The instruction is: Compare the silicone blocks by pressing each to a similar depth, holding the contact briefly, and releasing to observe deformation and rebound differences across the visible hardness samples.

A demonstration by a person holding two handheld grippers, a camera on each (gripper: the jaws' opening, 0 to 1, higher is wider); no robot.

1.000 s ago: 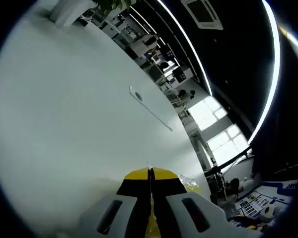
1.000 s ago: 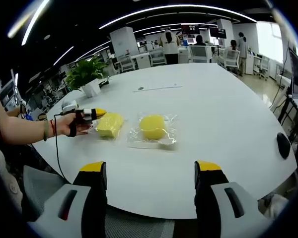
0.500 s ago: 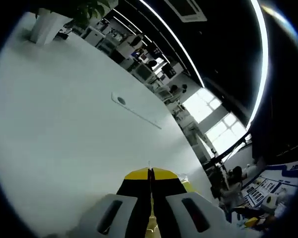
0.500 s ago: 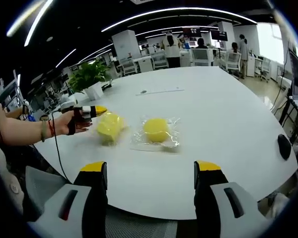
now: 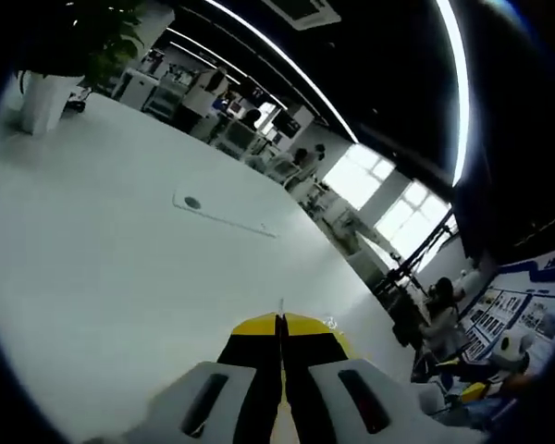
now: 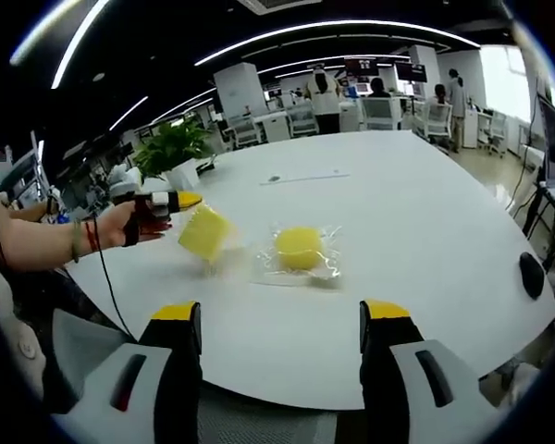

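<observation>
left gripper view: no writing can be read; a blue and white poster (image 5: 499, 314) at the far right carries print, but it is too small to make out. the left gripper (image 5: 279, 326) rises from the bottom with its two yellow-tipped jaws pressed together, and only a thin dark line shows between them. a bit of yellow and of clear film shows just behind the tips, so they seem to pinch something, but from here i cannot tell what it is. beyond them lies the white table (image 5: 120, 277), with a long thin white strip (image 5: 224, 214) lying flat far out on it and a potted plant (image 5: 46, 55) in a white pot at the upper left.

right gripper view: here too no label is readable. the right gripper (image 6: 281, 314) is held low at the near edge of the table, its jaws spread wide with nothing between them. a hand (image 6: 129, 222) comes in from the left with the other gripper, and its closed yellow tips hold the square yellow block (image 6: 204, 232), tilted and raised off the table. the round yellow block (image 6: 300, 248) lies in a clear plastic bag (image 6: 296, 264) flat on the table, just beside the square one and well apart from the right jaws. a dark mouse (image 6: 531, 275) lies at the far right edge.
</observation>
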